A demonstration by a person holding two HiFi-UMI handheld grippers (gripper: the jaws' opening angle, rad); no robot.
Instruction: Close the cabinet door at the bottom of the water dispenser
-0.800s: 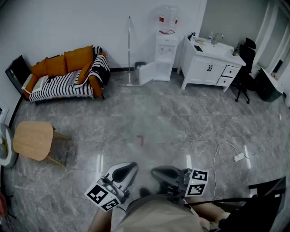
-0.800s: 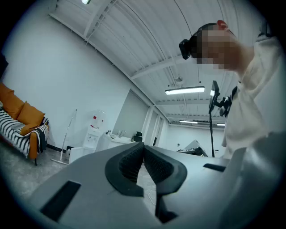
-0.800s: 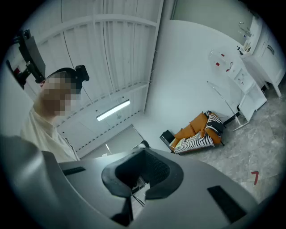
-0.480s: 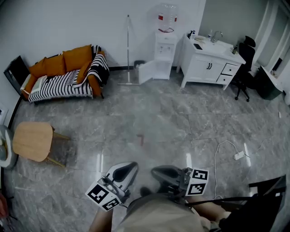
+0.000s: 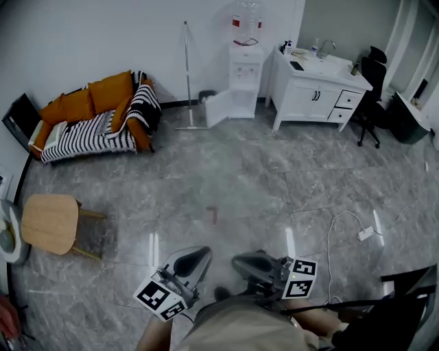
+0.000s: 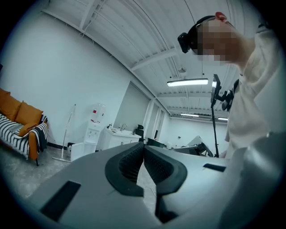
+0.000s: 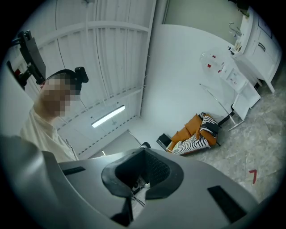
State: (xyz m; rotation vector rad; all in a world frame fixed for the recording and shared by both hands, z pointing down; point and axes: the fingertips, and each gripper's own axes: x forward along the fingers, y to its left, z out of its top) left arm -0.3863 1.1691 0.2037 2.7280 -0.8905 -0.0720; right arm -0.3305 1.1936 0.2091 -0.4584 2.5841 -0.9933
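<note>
The water dispenser [image 5: 245,75] stands against the far white wall, with a bottle [image 5: 245,17] on top. It is well apart from the person, across a wide stretch of grey marbled floor [image 5: 240,178]. The cabinet door [image 5: 218,110] at its bottom hangs open, swung out to the left, so the lower compartment is exposed. A long-handled mop [image 5: 186,75] leans upright just left of the door, and a white sink cabinet [image 5: 312,89] sits just to the right of the dispenser. A black office chair [image 5: 370,96] stands beyond that cabinet. An orange sofa [image 5: 96,116] draped with a striped blanket lines the wall to the left. Both grippers are low in the head view, close in front of the person's body. The left gripper [image 5: 199,255] has its jaws pressed together at the tips with nothing between them. The right gripper [image 5: 240,260] tilts slightly upward, and its jaws likewise meet at the tips and hold nothing. A white cable and power strip [image 5: 363,235] lie on the floor to the right.
</note>
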